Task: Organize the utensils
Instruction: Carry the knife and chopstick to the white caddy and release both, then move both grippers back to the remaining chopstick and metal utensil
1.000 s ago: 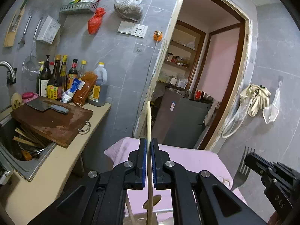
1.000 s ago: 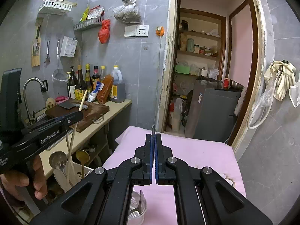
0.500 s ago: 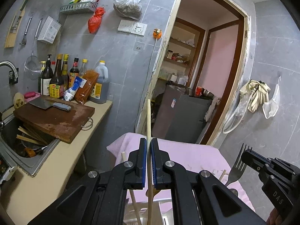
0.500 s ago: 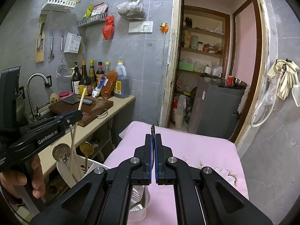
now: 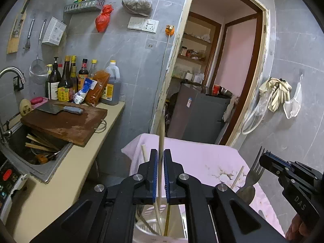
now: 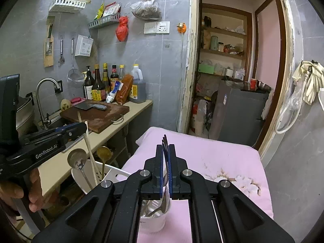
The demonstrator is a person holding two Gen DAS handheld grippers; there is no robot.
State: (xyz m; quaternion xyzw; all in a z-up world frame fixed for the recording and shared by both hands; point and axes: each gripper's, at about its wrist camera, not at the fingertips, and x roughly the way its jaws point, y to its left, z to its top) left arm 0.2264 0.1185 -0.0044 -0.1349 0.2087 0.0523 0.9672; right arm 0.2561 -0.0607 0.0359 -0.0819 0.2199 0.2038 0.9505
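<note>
Moved: both my tools have come lower since a second ago.
Left gripper (image 5: 160, 174): pinching chopstick (image 5: 161, 133), tip inside white basket (image 6: 113, 173).
Right gripper (image 6: 166, 170): clamping fork (image 6: 165, 141) over cup (image 6: 154, 221).
Meaning: both look ready to drop.

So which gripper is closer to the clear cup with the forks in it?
Right. The right gripper, shut on a fork, is directly above the clear cup. The left gripper is off to the side over the white holder, holding a chopstick.
</note>
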